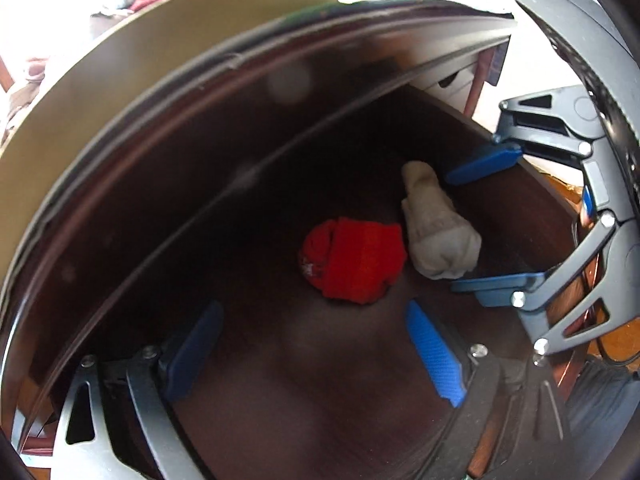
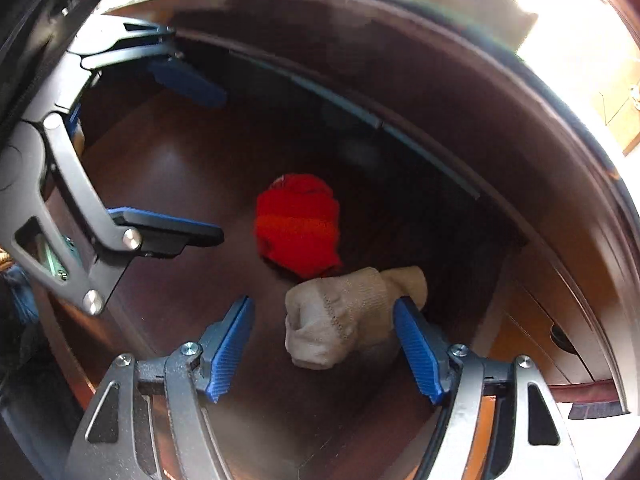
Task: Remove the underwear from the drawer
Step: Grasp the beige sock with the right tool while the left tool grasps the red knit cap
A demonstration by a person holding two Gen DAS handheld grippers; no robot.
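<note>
We look down into a dark wooden drawer (image 2: 168, 168). On its floor a red rolled bundle (image 2: 298, 226) touches a cream one (image 2: 340, 316). Our right gripper (image 2: 324, 344) straddles the cream bundle, jaws wide, not gripping. Our left gripper (image 1: 316, 344) hangs wide and empty near the red.
</note>
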